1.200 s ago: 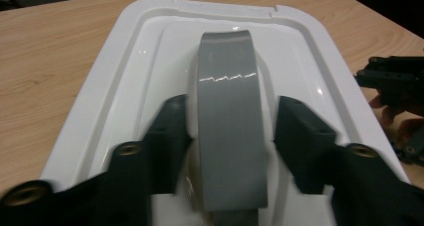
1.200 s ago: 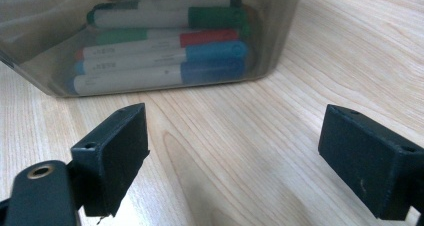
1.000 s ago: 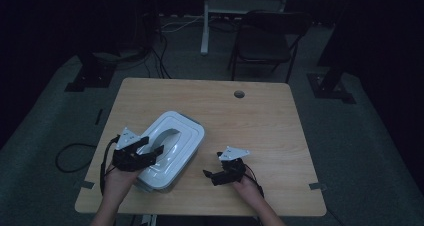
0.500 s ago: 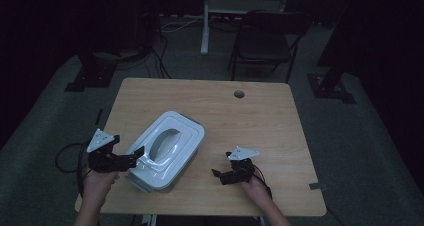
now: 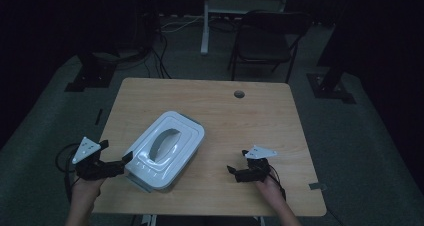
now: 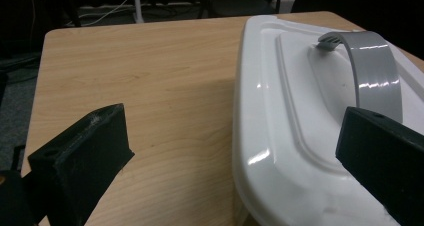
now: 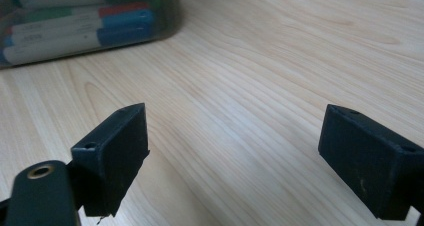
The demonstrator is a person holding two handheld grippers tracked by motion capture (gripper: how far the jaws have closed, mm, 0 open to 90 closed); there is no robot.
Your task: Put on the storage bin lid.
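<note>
Left gripper [image 5: 120, 167]: jaws spread wide after just opening, nothing between them, just off the near-left end of the white lidded storage box [image 5: 165, 150]. Its grey handle [image 6: 367, 71] arches over the lid. Right gripper [image 5: 234, 171]: jaws spread, empty, above bare wooden table [image 5: 240, 121], well apart from the box. Markers [image 7: 75, 23] show through the box's clear wall.
</note>
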